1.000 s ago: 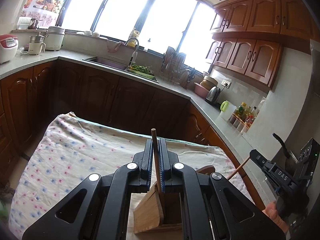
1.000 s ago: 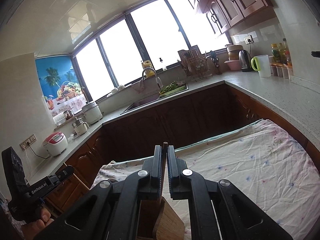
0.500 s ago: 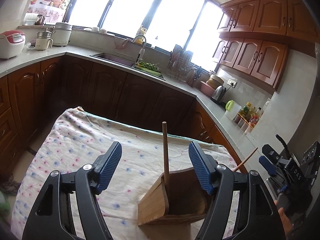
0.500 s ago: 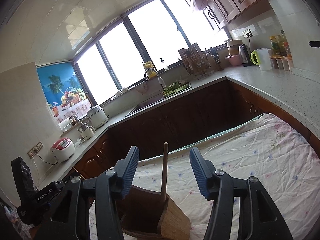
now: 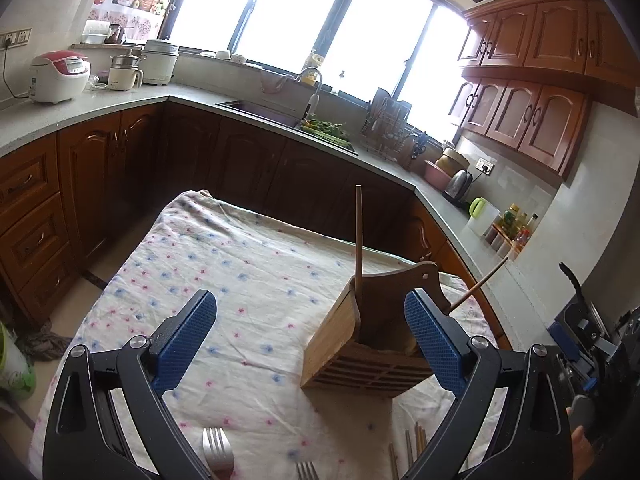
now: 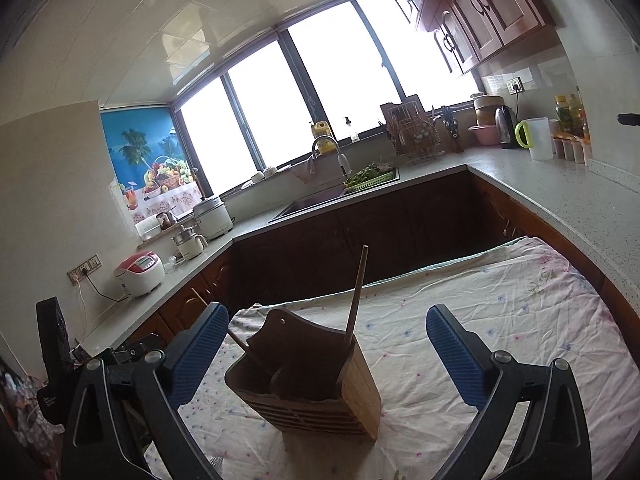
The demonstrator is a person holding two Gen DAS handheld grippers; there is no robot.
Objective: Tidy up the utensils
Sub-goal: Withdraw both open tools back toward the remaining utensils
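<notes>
Left gripper [image 5: 310, 340] spread wide, ribbed blue pads [image 5: 184, 338] gripping nothing; right gripper [image 6: 324, 354] likewise agape. Slatted bamboo holder [image 5: 360, 346] on creased floral cloth [image 5: 240, 264], two slim wooden chopsticks [image 5: 359, 240] standing inside. Steel forks [image 5: 218, 454] lie nearer

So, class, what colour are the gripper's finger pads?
Blue, with a fine grid texture; the left gripper's pads show best in the left wrist view.

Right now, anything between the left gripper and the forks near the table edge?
Nothing visible. The left gripper is open and empty, above the floral cloth. Two forks lie on bare cloth just below it. The wooden holder stands farther back, to the right, off that path.
</notes>
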